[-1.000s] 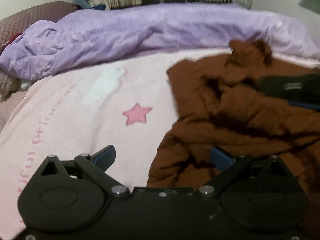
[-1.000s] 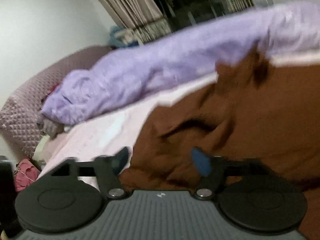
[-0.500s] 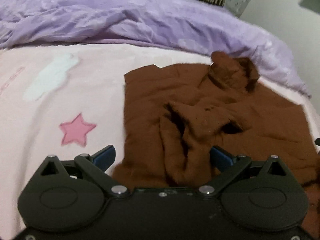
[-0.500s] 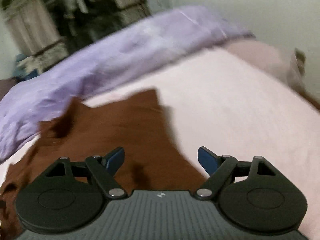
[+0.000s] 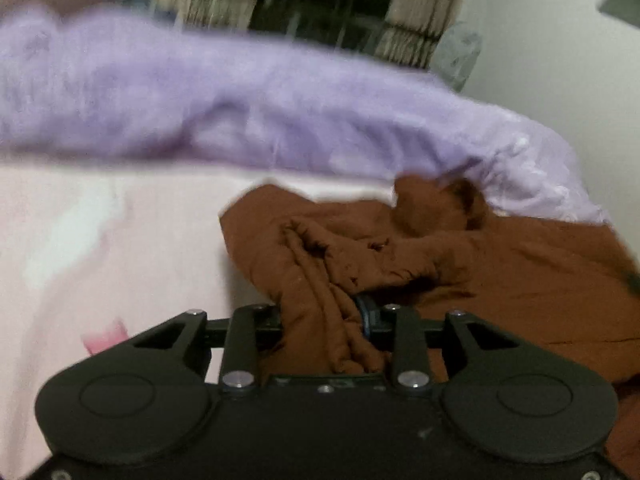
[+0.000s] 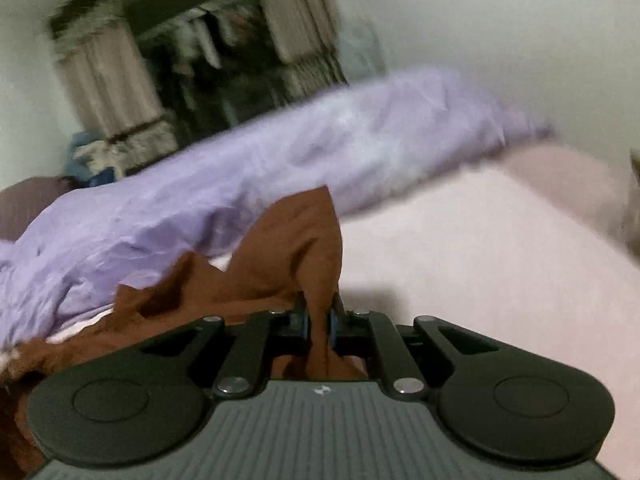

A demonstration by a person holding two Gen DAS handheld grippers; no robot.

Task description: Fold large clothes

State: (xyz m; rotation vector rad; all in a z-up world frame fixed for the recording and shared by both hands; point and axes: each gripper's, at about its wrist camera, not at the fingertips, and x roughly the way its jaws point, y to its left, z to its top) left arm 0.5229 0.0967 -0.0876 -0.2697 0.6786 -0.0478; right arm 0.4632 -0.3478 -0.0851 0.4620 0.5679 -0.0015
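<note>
A brown garment (image 5: pixel 500 272) lies crumpled on the pink bed sheet (image 5: pixel 100 240), right of centre in the left wrist view. My left gripper (image 5: pixel 324 320) is shut on a bunched fold of the garment at its near edge. In the right wrist view the brown garment (image 6: pixel 296 248) rises in a peak from my right gripper (image 6: pixel 318 320), which is shut on a corner of it and lifts it above the sheet (image 6: pixel 480 260). The garment's lower part is hidden behind both gripper bodies.
A rumpled purple duvet (image 5: pixel 240 100) runs along the far side of the bed and shows in the right wrist view (image 6: pixel 240 184) too. Curtains and a dark window (image 6: pixel 192 64) stand behind it. A pink star print (image 5: pixel 106 340) marks the sheet at left.
Both grippers were open half a second ago; each has closed on the brown garment. The right gripper has raised its corner. Both views are blurred by motion.
</note>
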